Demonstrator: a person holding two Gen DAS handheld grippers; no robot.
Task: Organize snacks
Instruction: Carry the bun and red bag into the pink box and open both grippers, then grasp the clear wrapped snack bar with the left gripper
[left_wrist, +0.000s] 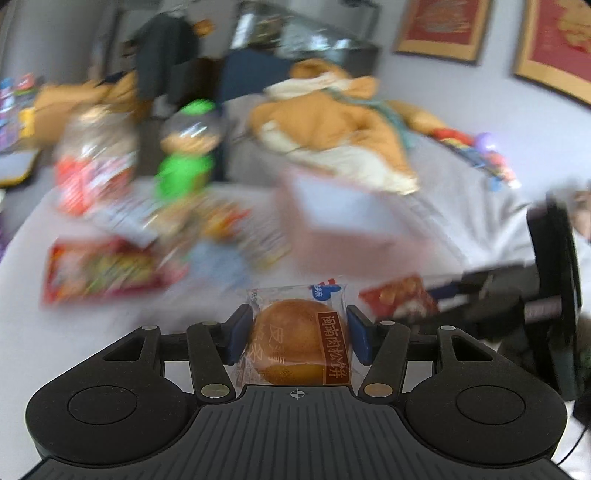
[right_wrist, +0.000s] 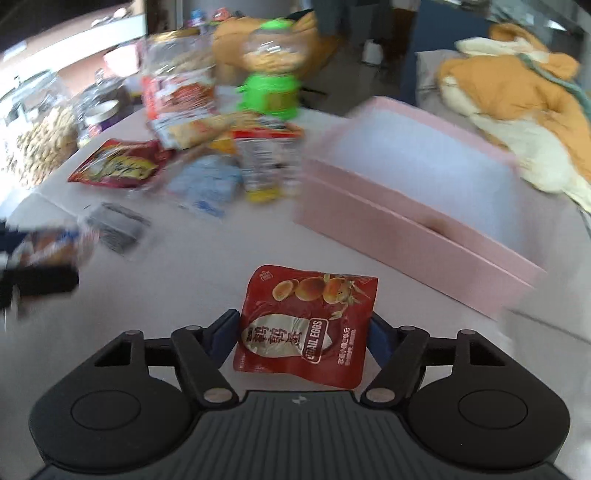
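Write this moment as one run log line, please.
left gripper: shut on bun packet | right gripper: shut on red egg pouch | pink box: ahead | snack pile: behind

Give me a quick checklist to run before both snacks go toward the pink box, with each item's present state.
1. Left claw grips the wrapped bun: ok, pads press both sides.
2. Right claw grips the quail egg pouch: ok, the pouch sits between the pads, clear of the table.
3. Pink box ready to receive: ok, open-topped; its inside is too blurred to judge.
4. Path from pouch to box clear: ok, only bare table between.
5. Claws apart from each other: ok, the left one shows at the right-wrist view's left edge.
6. Snack pile undisturbed: cannot tell, blurred.
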